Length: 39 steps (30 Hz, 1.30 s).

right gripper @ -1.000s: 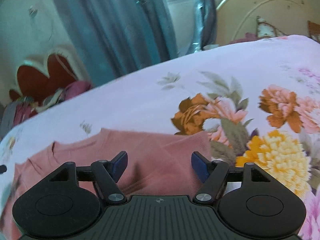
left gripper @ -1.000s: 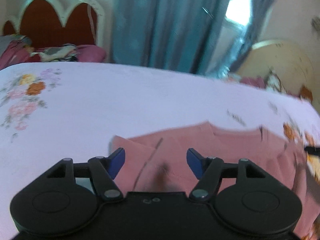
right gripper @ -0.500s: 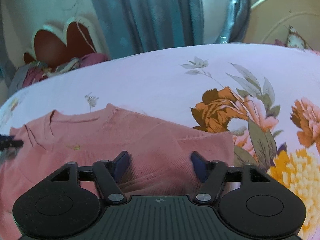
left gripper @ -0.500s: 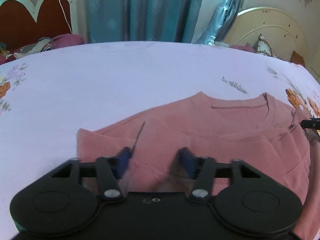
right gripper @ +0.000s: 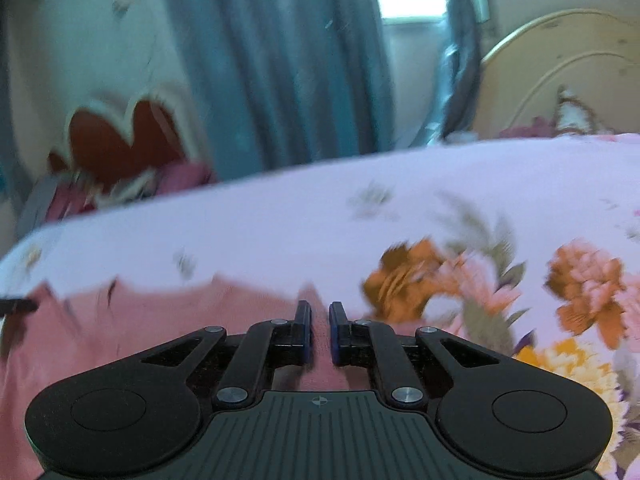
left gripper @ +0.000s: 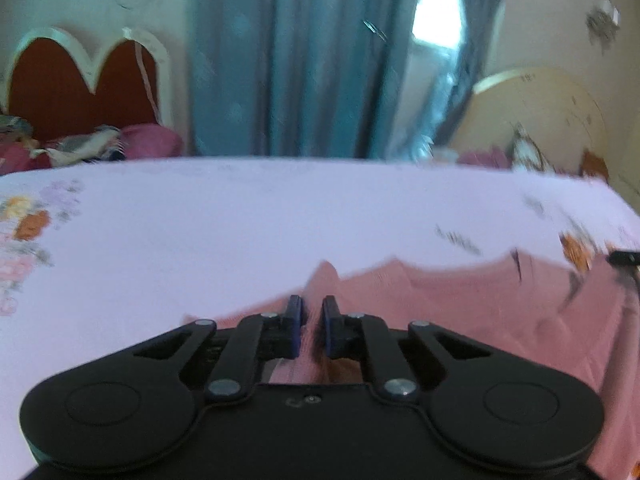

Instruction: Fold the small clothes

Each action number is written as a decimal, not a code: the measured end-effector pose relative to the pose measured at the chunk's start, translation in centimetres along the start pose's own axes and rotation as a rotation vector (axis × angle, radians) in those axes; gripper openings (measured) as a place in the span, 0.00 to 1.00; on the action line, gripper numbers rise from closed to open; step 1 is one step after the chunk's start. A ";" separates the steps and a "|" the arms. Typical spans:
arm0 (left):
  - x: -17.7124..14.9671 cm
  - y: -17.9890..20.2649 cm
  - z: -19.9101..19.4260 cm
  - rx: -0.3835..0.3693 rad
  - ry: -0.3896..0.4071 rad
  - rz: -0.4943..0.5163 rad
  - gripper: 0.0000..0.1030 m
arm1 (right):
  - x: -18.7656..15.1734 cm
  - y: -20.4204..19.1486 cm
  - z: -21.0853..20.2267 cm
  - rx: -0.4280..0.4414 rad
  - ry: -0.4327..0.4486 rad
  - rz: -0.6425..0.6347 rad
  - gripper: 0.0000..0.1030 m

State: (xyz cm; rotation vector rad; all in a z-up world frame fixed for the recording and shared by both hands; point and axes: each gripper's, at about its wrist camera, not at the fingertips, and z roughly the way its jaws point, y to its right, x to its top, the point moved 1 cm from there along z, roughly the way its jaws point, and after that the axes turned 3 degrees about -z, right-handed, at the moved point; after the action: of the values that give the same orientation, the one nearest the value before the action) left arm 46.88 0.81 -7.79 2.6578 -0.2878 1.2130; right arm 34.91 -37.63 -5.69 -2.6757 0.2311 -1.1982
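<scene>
Pinching the pink sweater at both ends, your left claw and right claw kept its twelve-o'clock edge taut above the bed for folding.

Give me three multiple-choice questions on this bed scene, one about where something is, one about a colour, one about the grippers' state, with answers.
1. Where does the sweater lie?
A. on the floral bedsheet
B. on the floor
C. over the headboard

2. What colour is the sweater?
A. blue
B. dusty pink
C. white

3. How are the hand-held grippers set?
A. both wide open
B. only the left pinching
C. both pinching sweater fabric

Answers: 1 A, the sheet surrounds it. 2 B, pink knit in both views. 3 C, pink fabric peaks between the left hand-held gripper and the right hand-held gripper fingers.
</scene>
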 end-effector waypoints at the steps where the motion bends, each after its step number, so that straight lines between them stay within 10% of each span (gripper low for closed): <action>1: 0.3 -0.1 -0.1 0.018 0.018 -0.009 0.10 | 0.2 0.0 0.0 -0.016 0.013 0.007 0.08; 12: 0.2 -0.9 1.6 0.163 0.071 -0.124 0.10 | 0.0 -0.1 2.7 -0.116 0.019 0.066 0.08; 24: -2.5 0.2 4.3 0.259 -0.033 0.015 0.12 | -2.0 0.4 4.8 -0.178 -0.085 0.034 0.12; 29: -2.0 0.4 2.7 0.224 -0.024 0.011 0.32 | -1.0 0.8 2.3 -0.161 -0.048 0.051 0.21; 31: -1.9 0.7 1.3 0.216 0.007 0.017 0.62 | -0.9 0.5 1.2 -0.155 -0.036 0.041 0.44; 39: -4.0 3.9 -3.0 0.104 0.040 0.107 0.62 | -3.3 -4.1 -0.9 -0.084 -0.061 -0.055 0.46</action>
State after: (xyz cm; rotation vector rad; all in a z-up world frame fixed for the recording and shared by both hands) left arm 41.16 -1.82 -8.50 2.7331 -0.3752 1.3468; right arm 32.30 -33.06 -6.50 -2.8039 0.2039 -1.1444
